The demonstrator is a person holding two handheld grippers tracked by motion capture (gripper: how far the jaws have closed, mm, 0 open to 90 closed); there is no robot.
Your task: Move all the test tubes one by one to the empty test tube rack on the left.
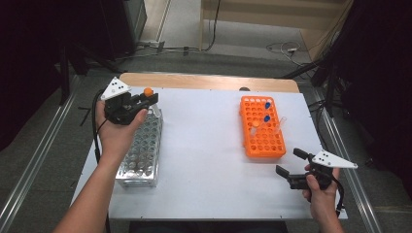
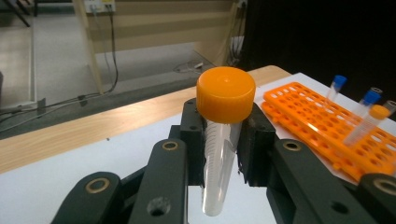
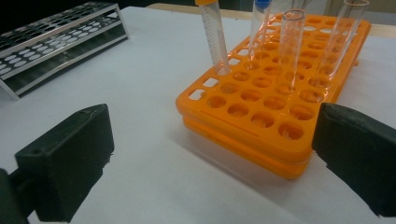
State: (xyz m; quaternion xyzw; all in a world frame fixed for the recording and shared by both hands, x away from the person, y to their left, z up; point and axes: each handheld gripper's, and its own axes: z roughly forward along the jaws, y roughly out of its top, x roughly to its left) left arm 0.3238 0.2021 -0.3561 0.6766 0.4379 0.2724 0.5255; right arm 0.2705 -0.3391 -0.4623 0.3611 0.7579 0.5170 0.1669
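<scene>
High view: two racks, one orange-capped tube clamped in left claw, right claw wide.

White table: metal rack, orange rack

The clear plastic tube wears a bright orange screw cap. The black left gripper carries a grey plate dotted with black. The plastic rack is vivid orange; its tubes show blue and orange caps. The metal rack is silvery, the tabletop white, edged in pale wood.
</scene>
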